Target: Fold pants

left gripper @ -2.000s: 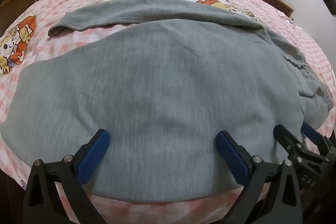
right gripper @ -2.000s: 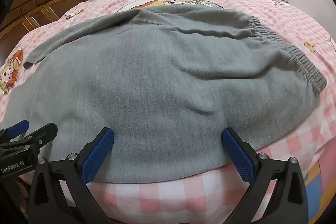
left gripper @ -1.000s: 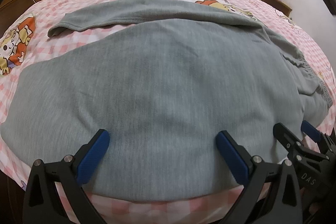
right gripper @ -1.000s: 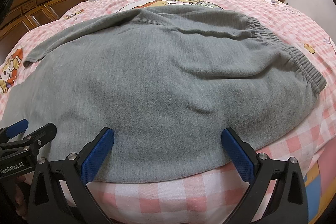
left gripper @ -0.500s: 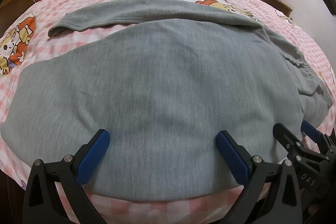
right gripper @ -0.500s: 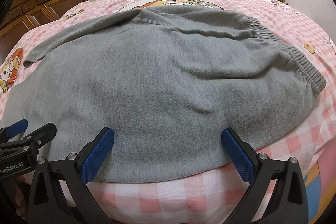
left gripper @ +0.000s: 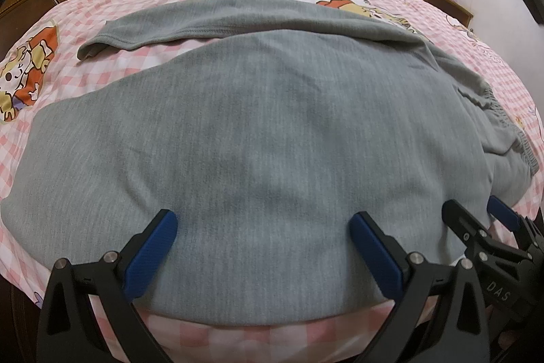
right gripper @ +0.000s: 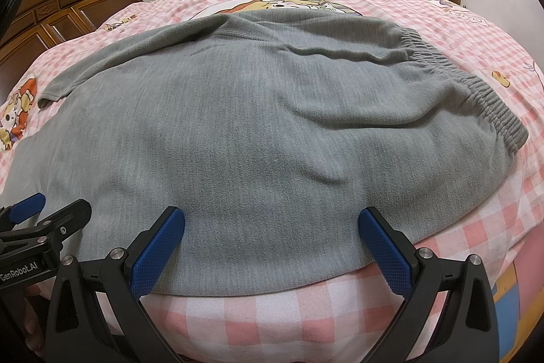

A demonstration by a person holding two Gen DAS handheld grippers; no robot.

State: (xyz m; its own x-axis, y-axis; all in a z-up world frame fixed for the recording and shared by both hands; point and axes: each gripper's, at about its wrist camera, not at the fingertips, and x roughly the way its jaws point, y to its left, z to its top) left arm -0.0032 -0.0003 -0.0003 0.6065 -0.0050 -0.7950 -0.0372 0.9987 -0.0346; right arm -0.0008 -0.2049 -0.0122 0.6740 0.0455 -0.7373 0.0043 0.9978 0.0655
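Pants (left gripper: pixel 258 131), grey fleece, are seen spread flat on a pink checked bedsheet (right gripper: pixel 306 325), with the near hem edge lying between and just ahead of both pairs of fingers. Left gripper (left gripper: pixel 261 247) is held with its blue pads (left gripper: pixel 149 252) wide apart and nothing clamped; right gripper (right gripper: pixel 272 247) is likewise spread, pads (right gripper: pixel 384 252) empty, fabric visible between them but not pinched. The two grippers are set side by side, each visible at the edge of the other's view. Elastic waistband (right gripper: pixel 489 104) is located beyond the right-hand finger of the right gripper; one leg (left gripper: pixel 163 26) is splayed far ahead and to the left of the left gripper's fingers, apart from the nearer leg. Step in hand is judged to be the approach before the first fold; no fold is yet made. Next move is judged to call for both sets of fingers to be lowered onto the near edge, closed on it, and the near leg carried forward onto the far one.
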